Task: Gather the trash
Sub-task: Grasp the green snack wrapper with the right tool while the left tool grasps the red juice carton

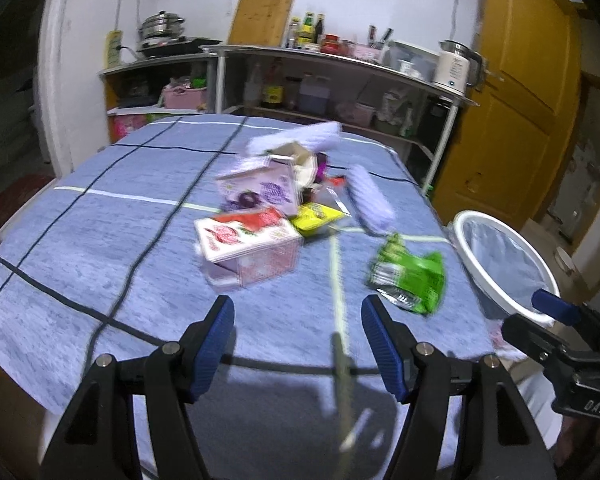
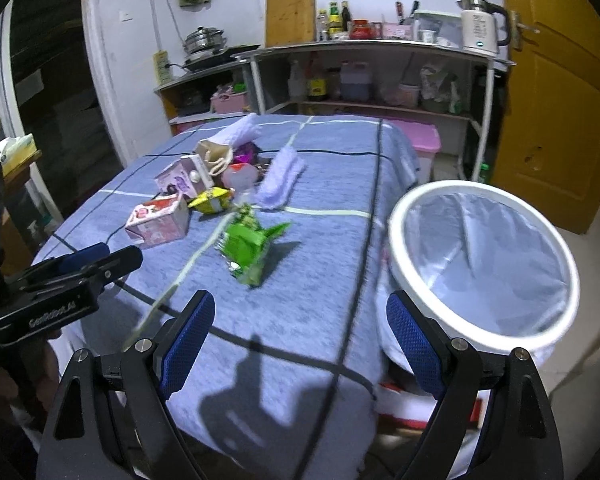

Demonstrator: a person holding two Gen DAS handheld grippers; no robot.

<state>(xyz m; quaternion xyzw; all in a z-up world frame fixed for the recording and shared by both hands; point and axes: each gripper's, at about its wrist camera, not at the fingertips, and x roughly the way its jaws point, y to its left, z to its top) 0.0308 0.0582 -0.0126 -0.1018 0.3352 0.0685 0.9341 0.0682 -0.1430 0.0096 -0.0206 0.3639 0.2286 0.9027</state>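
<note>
While blurred, green wrapper (image 1: 410,276) (apparently) beyond left gripper (image 1: 298,340).

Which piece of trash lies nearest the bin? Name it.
The green snack wrapper. It lies apart from the pile, on the side toward the white-rimmed bin; the cartons and other wrappers sit farther away.

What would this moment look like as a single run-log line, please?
left gripper: open, empty | right gripper: open, empty | green wrapper: on table, nearest | bin: beside table

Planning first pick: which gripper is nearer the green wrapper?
Right, marginally. The green wrapper lies ahead-left of the right gripper, ahead-right of the left gripper; both open, neither touching.
</note>
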